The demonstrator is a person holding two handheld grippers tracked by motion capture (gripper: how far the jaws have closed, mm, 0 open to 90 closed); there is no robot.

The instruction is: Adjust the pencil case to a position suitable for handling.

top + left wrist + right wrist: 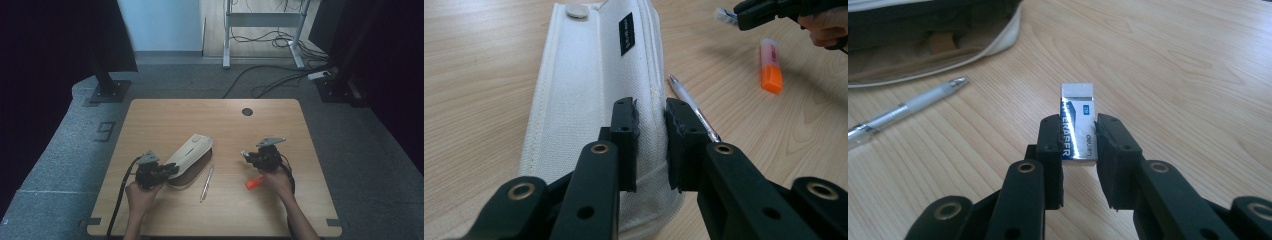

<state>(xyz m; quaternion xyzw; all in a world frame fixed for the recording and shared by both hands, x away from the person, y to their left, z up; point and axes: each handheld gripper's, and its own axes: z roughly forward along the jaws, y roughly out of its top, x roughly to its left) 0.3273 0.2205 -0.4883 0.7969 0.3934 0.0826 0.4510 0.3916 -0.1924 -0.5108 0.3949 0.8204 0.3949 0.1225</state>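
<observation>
A cream fabric pencil case (190, 152) lies at the table's centre-left, its dark open side facing right. My left gripper (171, 170) is shut on the near end of the case (584, 75), with a fold of fabric pinched between its jaws (651, 112). My right gripper (247, 155) hangs low over the table, right of the case, and is shut on a white eraser (1078, 100) in a blue sleeve. A clear pen (207, 182) lies beside the case. An orange highlighter (254, 182) lies just below the right gripper.
The wooden table (150, 120) has a round cable hole (247, 111) near its far edge. On the floor beyond stand a black stand base (107, 90), white desk legs (227, 35) and loose cables (270, 75).
</observation>
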